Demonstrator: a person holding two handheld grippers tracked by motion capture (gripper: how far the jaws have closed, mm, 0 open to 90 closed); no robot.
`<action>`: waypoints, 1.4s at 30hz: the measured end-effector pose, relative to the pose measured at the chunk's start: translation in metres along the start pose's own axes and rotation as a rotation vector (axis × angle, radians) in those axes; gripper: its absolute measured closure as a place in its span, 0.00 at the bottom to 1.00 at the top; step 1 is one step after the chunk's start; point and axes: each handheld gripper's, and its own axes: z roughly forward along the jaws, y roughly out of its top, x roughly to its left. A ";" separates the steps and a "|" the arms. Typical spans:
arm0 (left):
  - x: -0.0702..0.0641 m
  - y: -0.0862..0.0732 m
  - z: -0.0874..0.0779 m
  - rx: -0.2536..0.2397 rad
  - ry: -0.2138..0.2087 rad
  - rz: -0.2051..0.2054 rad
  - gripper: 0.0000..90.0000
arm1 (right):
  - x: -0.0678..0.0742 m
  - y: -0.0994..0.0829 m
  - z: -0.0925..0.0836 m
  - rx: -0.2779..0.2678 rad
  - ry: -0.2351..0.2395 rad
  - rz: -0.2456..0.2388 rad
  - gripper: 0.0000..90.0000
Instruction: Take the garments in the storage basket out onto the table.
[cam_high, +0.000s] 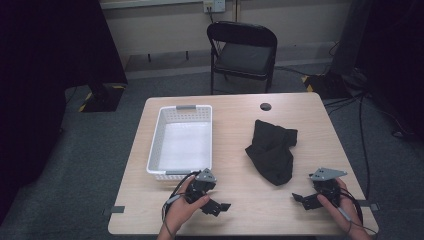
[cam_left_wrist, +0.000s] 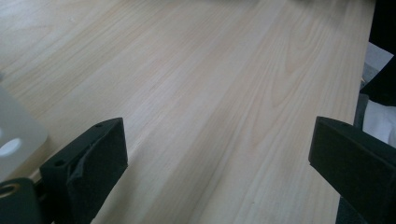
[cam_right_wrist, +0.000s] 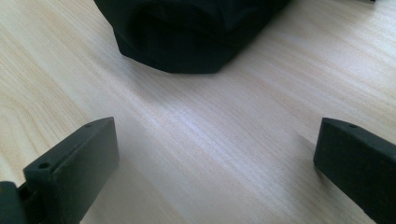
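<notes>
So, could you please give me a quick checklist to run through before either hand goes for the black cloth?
1. Left tongs open: ok, jaws wide apart over bare wood in the left gripper view.
2. Right tongs open: ok, jaws wide apart, nothing between them.
3. Black cloth free to grasp: ok, it lies bunched on the table, nothing on top of it.
4. Right tongs aimed at the cloth: ok, its near edge lies ahead of the jaws, not yet touched.
5. White basket ready: ok, upright and empty.
6. Cloth's folds and layers: cannot tell.
</notes>
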 end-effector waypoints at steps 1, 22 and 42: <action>0.000 -0.001 0.000 0.004 0.003 0.003 0.04 | 0.000 0.000 0.000 0.000 0.000 0.000 0.00; 0.013 -0.015 -0.020 -0.020 0.034 -0.031 0.04 | 0.000 0.000 0.000 0.000 0.003 -0.004 0.00; 0.028 -0.028 -0.037 -0.053 0.059 -0.087 0.04 | -0.001 0.000 0.000 -0.001 0.004 -0.005 0.00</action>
